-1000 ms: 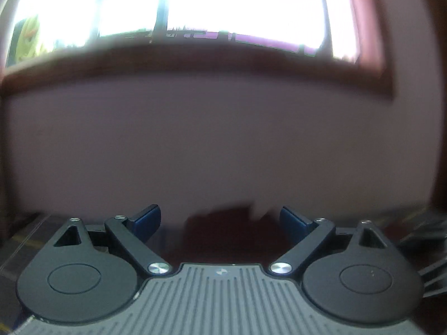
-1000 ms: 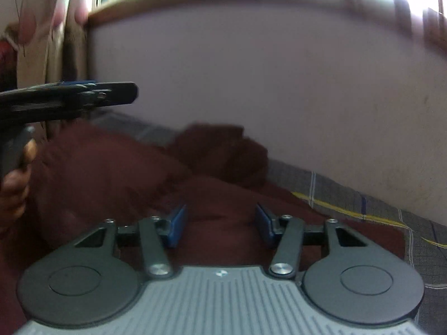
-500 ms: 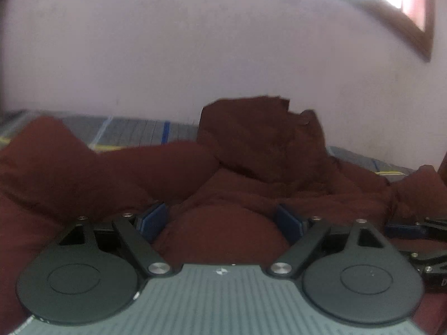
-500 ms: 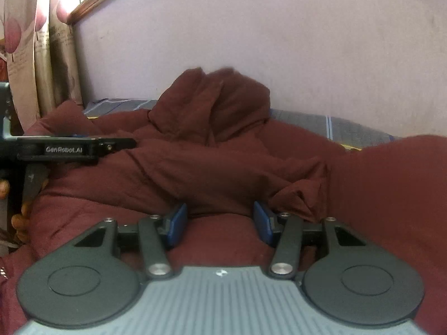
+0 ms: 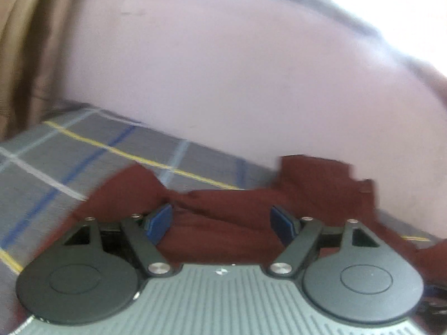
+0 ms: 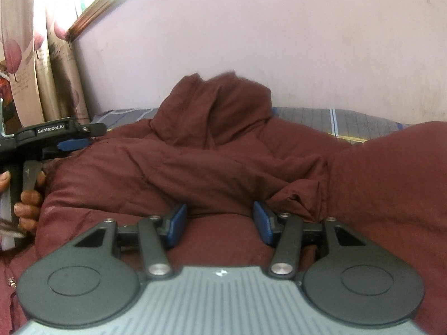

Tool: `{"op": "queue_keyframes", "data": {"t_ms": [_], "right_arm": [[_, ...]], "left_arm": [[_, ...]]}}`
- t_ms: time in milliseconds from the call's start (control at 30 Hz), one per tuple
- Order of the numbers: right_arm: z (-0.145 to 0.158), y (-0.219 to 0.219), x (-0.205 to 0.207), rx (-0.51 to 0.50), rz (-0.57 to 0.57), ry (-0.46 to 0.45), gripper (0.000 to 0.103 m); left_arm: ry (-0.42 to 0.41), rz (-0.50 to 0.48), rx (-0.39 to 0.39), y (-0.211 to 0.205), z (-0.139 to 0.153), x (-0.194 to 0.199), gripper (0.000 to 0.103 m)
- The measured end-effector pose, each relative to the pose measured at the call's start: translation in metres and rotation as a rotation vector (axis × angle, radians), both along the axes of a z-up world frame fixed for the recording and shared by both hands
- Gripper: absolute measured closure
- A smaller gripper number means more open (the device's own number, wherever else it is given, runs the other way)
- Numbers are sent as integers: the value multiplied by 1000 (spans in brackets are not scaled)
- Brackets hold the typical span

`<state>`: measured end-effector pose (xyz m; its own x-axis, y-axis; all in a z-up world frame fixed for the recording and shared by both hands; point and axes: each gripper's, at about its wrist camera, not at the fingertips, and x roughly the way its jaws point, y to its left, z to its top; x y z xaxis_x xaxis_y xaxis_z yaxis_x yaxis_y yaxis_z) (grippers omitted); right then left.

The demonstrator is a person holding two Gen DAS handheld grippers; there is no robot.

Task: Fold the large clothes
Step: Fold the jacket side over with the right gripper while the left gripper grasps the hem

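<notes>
Surface: a bed covered with a grey checked bedsheet (image 5: 92,162), crossed by yellow, blue and white lines, was seen under the clothing; a further strip of it was seen along the wall in the right wrist view.
Garment: a large maroon garment (image 6: 223,150) was spread in loose, rumpled folds across most of the bed, with a raised hump of cloth bunched against the wall; in the left wrist view only its edge was seen, lying over the sheet.
Wall: a plain pale pink wall (image 6: 251,42) was seen directly behind the bed, filling the upper part of both views.
Window side: patterned curtains (image 6: 28,64) with pink flowers were hung at the left of the right wrist view, beside a brown wooden frame and strong daylight.
Left gripper: the left gripper (image 5: 222,220) was held low over the garment's edge with its jaws spread apart and nothing between the blue pads; it was also seen from the side in the right wrist view, gripped by a hand (image 6: 26,203).
Right gripper: the right gripper (image 6: 219,223) was held just above the middle of the garment, jaws parted, with only cloth seen beyond them.
Contact: whether either set of pads was touching the cloth could not be told, the left view being blurred.
</notes>
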<state>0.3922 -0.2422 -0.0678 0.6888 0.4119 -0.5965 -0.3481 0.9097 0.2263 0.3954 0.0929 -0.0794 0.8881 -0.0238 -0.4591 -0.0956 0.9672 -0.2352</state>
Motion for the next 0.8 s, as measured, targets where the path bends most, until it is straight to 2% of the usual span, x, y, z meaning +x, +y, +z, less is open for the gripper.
{"op": "queue_keyframes", "data": {"t_ms": [100,167,233,300,467,633,800], "right_arm": [[1,-1,-1,9,-1,0,52],[1,0,-1,4,0,0,52],[0,3,-1,-15,-4,-4,52],[0,7,0,-40,-8,-6,52],[-2,14,3,-78,-9,-3,52],[-3,13,4,-69,-12,-3,52],[0,10,-1,-51,-19,-30,49]], "left_arm": [[67,-19,23,14,-5,4,27],[70,-18,19,15,-9,1,27],[95,-21,55,8,-13,6,26],[112,-26,59,7,-15,9,26],[122,-36,76,5,-19,10,23],[103,-33,65,7,-19,7,21],[82,-15,104,2,-10,-6,21]]}}
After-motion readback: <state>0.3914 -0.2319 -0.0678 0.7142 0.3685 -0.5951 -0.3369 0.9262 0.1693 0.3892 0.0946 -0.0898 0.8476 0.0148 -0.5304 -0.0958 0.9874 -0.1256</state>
